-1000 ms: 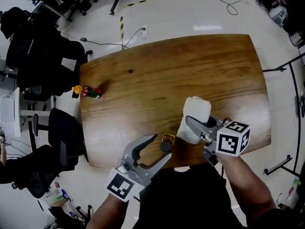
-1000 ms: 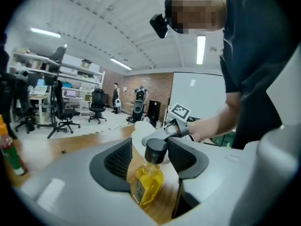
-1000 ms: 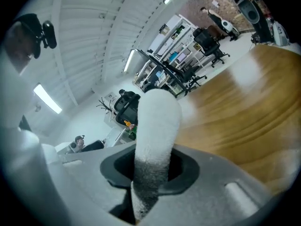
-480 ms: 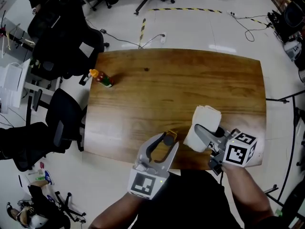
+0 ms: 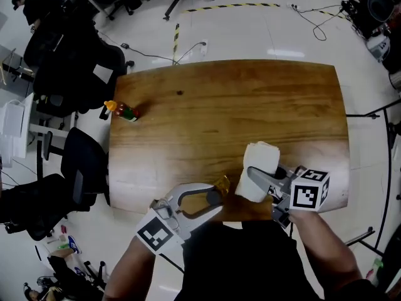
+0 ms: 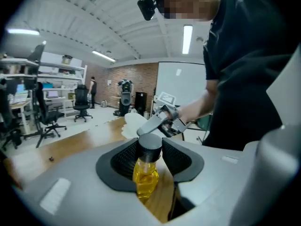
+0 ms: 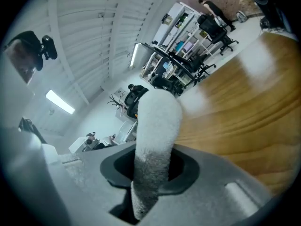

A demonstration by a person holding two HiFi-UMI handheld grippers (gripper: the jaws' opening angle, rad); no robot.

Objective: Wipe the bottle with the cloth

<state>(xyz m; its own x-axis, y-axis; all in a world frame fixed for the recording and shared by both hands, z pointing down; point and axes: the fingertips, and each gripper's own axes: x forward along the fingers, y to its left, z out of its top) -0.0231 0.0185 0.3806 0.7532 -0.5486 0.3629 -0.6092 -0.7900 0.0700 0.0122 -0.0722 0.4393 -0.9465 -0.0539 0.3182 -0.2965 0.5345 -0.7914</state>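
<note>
two sets of jaws are busy: the left gripper (image 6: 149, 150) is closing on the capped neck of the yellow bottle (image 6: 145, 179), upright at the table (image 5: 250, 105) edge; the right gripper (image 7: 151, 167) pinches the white cloth (image 7: 157, 121) just beside. steadying step; next, likely, press cloth to bottle and rub.

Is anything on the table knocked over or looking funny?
Yes. A small red bottle with an orange cap seems to lie on its side right at the left edge of the wooden table, far from everything else. Nothing looks spilled.
</note>
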